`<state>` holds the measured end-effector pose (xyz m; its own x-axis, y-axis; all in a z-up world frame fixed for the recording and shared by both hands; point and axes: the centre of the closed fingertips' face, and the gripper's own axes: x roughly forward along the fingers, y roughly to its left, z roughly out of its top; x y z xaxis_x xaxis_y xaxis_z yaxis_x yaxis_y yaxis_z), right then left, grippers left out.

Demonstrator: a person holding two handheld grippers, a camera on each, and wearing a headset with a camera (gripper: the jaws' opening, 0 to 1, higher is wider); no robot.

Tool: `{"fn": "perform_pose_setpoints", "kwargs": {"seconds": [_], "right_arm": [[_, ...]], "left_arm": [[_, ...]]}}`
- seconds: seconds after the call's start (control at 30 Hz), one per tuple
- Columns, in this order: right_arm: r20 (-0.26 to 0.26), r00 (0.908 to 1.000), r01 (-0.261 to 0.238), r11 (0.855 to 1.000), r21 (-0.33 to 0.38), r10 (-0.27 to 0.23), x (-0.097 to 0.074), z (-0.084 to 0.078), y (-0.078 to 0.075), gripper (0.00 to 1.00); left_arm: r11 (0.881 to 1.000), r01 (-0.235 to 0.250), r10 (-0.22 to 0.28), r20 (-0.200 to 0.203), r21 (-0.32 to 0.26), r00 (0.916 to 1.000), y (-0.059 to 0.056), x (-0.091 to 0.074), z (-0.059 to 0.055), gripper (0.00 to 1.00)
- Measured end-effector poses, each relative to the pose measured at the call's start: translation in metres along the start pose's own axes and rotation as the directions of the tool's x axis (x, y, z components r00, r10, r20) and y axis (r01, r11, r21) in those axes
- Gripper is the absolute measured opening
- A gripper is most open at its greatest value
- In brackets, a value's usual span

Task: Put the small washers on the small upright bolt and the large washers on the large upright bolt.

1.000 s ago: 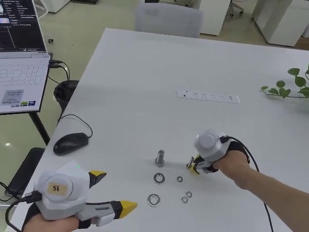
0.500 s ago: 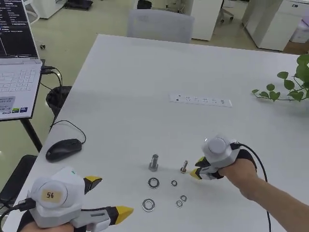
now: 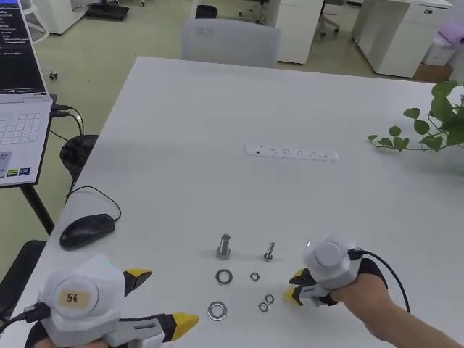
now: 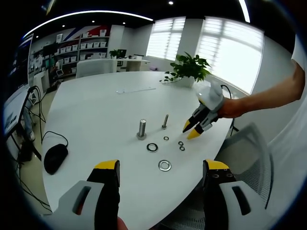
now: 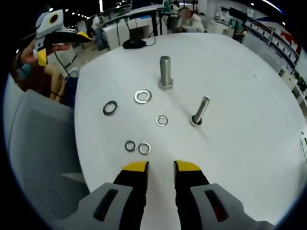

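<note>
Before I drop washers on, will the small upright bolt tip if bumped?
Likely: the small bolt stands tall and thin on only its head, so a nudge may topple it. Fallen, its round shank would probably roll.

Open bench (image 3: 217, 167) stretches through the middle of the head view, between the power strip (image 3: 291, 152) above and the upright large bolt (image 3: 224, 246) and small bolt (image 3: 269, 252) below. The bolts stand apart, a gap between them. Flat washers (image 3: 224, 276) lie just beneath, flanked by the left gripper (image 3: 161, 297) and right gripper (image 3: 293, 286). A mouse (image 3: 87, 230) sits at left.
</note>
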<state>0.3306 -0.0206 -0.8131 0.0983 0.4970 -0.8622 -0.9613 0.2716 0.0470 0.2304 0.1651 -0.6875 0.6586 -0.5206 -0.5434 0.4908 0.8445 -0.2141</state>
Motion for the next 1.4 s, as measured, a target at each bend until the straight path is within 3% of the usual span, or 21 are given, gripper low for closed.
{"fn": "perform_pose_setpoints", "kwargs": {"seconds": [0.27,0.7,0.9,1.2,1.4], "right_arm": [[-0.03,0.9992,-0.029,0.995,-0.091,0.026,0.013,0.003,0.015,0.2],[-0.068,0.9967,-0.058,0.974,-0.217,0.044,0.021,0.011,0.019,0.18],[-0.08,0.9952,-0.073,0.973,-0.218,0.056,0.021,0.012,0.018,0.18],[-0.093,0.9939,-0.083,0.955,-0.284,0.058,0.022,0.012,0.021,0.18],[-0.097,0.994,-0.076,0.955,-0.285,0.05,0.023,0.012,0.021,0.15]], "left_arm": [[1.0,-0.006,0.006,0.0,-0.006,1.0,0.0,-0.001,-0.001,0.7],[1.0,-0.013,0.013,0.002,-0.015,0.9999,0.001,-0.003,-0.004,0.7],[1.0,-0.011,0.011,0.005,-0.016,0.9999,0.001,-0.002,-0.003,0.7],[1.0,-0.001,0.001,0.004,-0.013,1.0,-0.003,0.002,-0.002,0.7],[1.0,0.008,-0.008,0.006,-0.012,1.0,-0.007,0.005,0.0,0.7]]}}
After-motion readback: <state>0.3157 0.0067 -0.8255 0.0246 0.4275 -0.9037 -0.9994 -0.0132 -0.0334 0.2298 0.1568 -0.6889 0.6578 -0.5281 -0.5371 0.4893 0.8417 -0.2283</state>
